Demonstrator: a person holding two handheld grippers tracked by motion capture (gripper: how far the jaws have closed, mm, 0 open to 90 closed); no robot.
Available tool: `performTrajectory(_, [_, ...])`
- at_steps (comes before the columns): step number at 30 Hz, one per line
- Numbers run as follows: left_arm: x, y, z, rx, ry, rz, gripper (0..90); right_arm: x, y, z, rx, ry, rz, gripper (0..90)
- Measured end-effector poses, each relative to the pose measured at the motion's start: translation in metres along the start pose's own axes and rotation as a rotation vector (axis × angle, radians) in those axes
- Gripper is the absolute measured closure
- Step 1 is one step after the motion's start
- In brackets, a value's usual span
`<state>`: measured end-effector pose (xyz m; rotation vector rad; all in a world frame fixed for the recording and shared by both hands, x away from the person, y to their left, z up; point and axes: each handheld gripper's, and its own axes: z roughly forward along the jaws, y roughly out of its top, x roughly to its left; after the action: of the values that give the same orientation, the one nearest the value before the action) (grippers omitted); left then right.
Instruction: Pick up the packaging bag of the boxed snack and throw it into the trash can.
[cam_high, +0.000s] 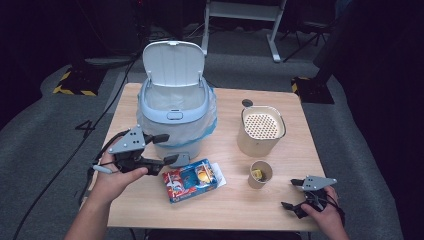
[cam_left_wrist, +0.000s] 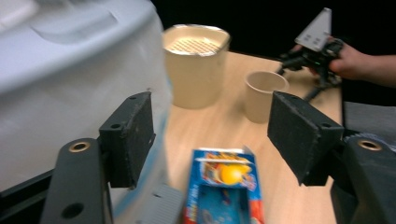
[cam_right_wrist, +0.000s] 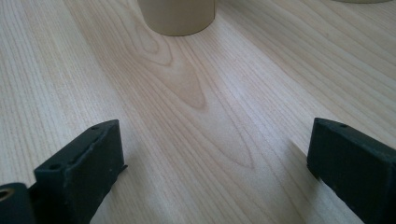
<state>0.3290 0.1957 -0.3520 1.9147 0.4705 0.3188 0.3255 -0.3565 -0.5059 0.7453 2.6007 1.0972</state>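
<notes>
Nearest the person, the right gripper (cam_high: 292, 194) rests low at the front right corner of the table (cam_high: 235, 210), its jaws standing wide apart over bare wood with nothing between them. The left gripper (cam_high: 167, 149) hovers at the front left, jaws spread wide and empty, pointing toward the colourful box (cam_high: 191, 180), which lies flat on the table just ahead of its tips; in the left gripper view the box (cam_left_wrist: 226, 189) sits low between the two open jaws, untouched. Just right of the box stands a paper cup (cam_high: 260, 173) with something yellow inside. Farther back are a cream container (cam_high: 260, 129) with a perforated top and, behind the left gripper, a pale blue bin (cam_high: 174, 112) with its lid raised
</notes>
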Motion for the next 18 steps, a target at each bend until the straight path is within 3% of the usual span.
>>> performTrajectory(6, [0.001,-0.033,0.023,0.068,-0.024,-0.032,25.0,-0.001,0.001,0.000,0.002,0.011,-0.010,3.5])
performTrajectory(9, [0.004,-0.046,0.036,0.090,-0.066,-0.067,22.2,-0.001,0.001,0.000,0.002,0.011,-0.010,3.5])
performTrajectory(14, [0.009,-0.063,0.057,0.174,0.003,-0.067,24.3,-0.001,0.001,0.000,0.002,0.011,-0.011,3.5])
performTrajectory(18, [0.011,-0.074,0.072,0.217,0.006,-0.074,28.4,-0.001,0.001,0.000,0.002,0.011,-0.011,3.5])
